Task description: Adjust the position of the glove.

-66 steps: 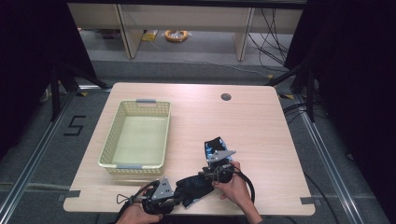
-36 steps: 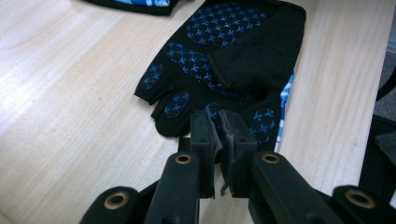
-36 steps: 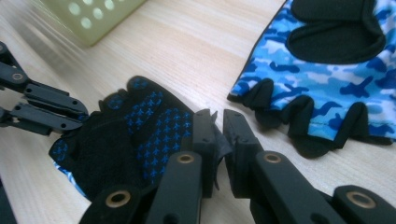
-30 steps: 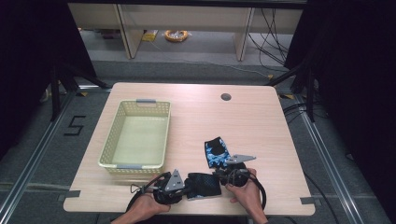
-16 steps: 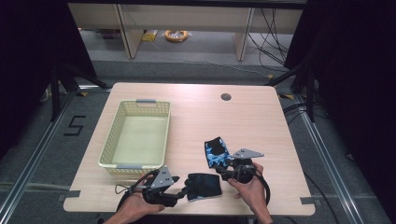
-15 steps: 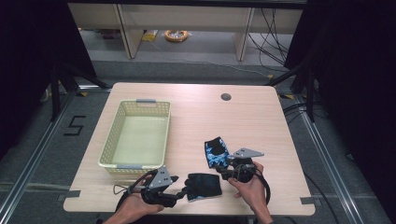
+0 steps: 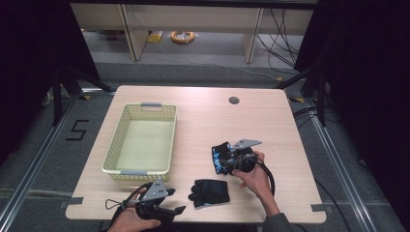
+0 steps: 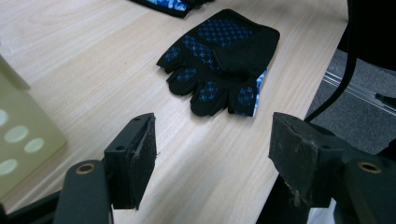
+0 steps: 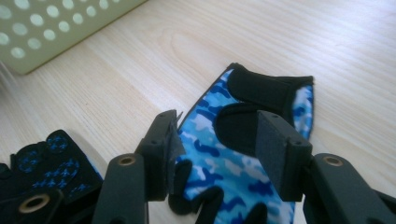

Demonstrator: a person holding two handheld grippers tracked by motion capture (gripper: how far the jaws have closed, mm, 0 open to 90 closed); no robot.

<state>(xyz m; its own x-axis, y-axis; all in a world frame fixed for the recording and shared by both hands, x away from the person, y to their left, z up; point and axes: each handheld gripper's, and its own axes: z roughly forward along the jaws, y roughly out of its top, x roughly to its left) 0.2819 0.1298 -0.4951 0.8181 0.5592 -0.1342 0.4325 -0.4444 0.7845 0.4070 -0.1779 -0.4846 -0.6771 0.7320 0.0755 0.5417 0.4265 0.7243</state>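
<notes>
Gloves down, both grippers open

Left gripper (image 8: 212, 158) has just opened wide, nothing between the pads, black glove (image 7: 210, 192) lying flat ahead by the table's (image 7: 203, 106) front edge. Right gripper (image 9: 217, 149) hangs half open over the blue camo glove (image 9: 233, 154); can't tell if it touches. Basket (image 7: 140, 142) sits near the left edge.

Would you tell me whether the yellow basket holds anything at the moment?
Empty: the high view shows the basket's bare floor; both gloves lie on the table.
</notes>
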